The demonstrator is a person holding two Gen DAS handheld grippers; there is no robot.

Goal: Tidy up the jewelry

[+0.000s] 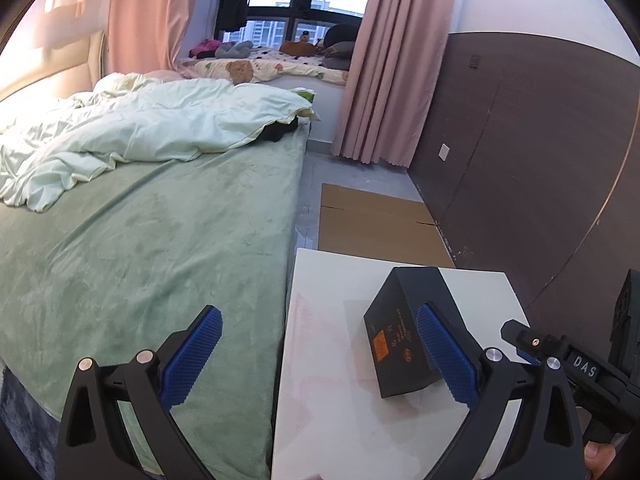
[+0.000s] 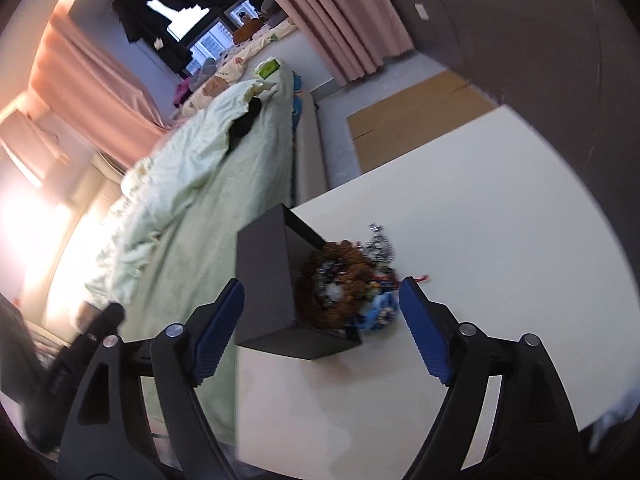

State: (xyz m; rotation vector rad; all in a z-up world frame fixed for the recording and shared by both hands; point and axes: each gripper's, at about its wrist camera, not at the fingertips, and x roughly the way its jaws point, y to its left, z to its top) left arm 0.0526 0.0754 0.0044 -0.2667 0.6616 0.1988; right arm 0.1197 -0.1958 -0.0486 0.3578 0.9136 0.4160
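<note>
Sitting on the white table [image 2: 480, 208], just beside the bed [image 1: 140, 232], is a dark box [image 2: 264, 280] tipped on its side with its open mouth facing the table. Jewelry [image 2: 344, 284] spills out of that mouth in a heap: a brown bead ring, something silver, and a blue and white piece, some of it inside the box and some on the table top. This heap looks light, loose and tangly, so it may slide or snag, and the small shiny bits could break. A good place to grab looks like the thick brown ring, not the thin bits. The right gripper [image 2: 322, 298] is wide open with nothing held, its blue pads on either side of the box and heap. The left gripper [image 1: 318, 330] is also open and empty, with one pad in front of the box.
</note>
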